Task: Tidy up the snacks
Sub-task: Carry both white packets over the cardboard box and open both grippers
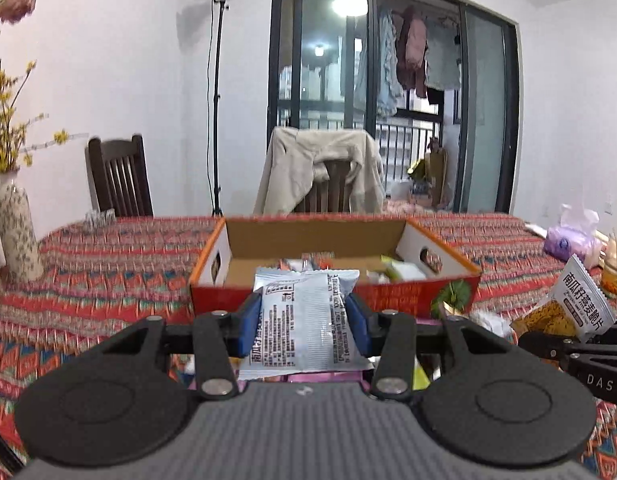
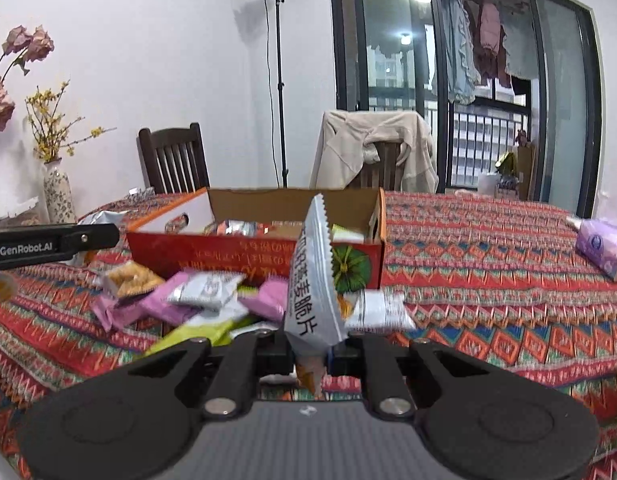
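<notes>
White snack packet is sitting clamped flat in the left tool, just before the red box mid-tabletop. Right tool is pinching a second packet upright, above loose snacks.

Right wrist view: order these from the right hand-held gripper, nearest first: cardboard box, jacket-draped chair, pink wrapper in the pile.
1. Pink wrapper, in the loose pile just ahead, slightly left.
2. Cardboard box, mid-table behind the pile.
3. Jacket-draped chair, beyond the table's far edge.
</notes>
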